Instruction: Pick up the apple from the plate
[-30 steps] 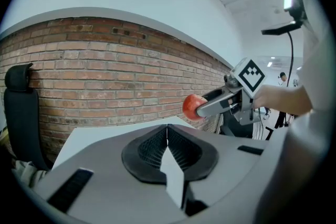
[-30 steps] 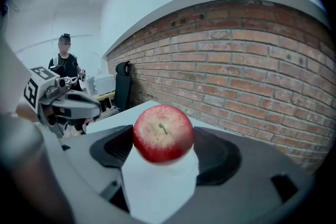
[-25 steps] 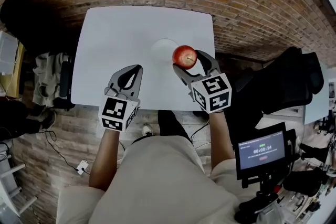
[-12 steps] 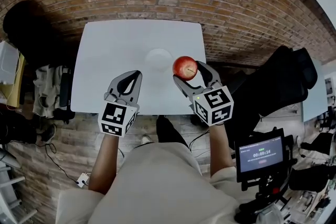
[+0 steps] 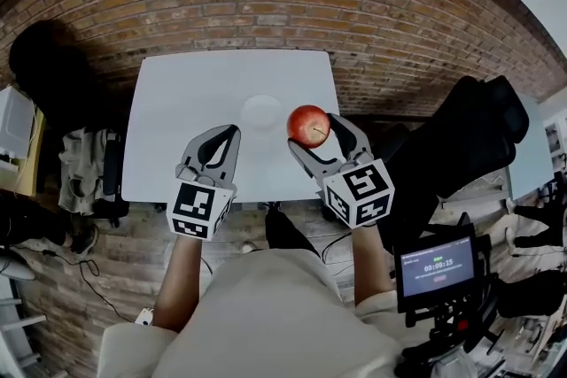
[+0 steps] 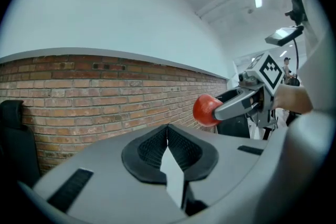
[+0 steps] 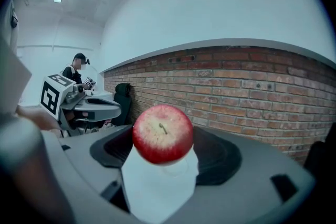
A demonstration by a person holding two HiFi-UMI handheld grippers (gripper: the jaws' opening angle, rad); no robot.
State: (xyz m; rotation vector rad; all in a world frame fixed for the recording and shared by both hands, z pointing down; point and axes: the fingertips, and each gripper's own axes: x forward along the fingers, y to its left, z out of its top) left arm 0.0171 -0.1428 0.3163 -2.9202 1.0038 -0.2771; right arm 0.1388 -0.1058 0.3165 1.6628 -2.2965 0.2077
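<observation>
A red apple [image 5: 308, 126] is held in the air by my right gripper [image 5: 312, 130], whose jaws are shut on it, above the right part of the white table [image 5: 186, 93]. The right gripper view shows the apple [image 7: 163, 133] stem up between the black pads. A white plate [image 5: 263, 111] lies bare on the table, left of the apple. My left gripper [image 5: 229, 135] hovers over the table's near edge, shut with nothing in it. In the left gripper view its pads [image 6: 157, 150] meet, and the apple [image 6: 207, 110] shows to the right.
A brick floor surrounds the table. A black chair [image 5: 465, 146] stands at the right and dark bags [image 5: 44, 57] at the left. A small screen [image 5: 439, 266] on a stand is at the lower right. A person [image 7: 76, 72] sits far off in the right gripper view.
The right gripper has carried the apple higher and slightly toward me, away from the plate. The table looks smaller as the view rises. The left gripper has kept its place.
</observation>
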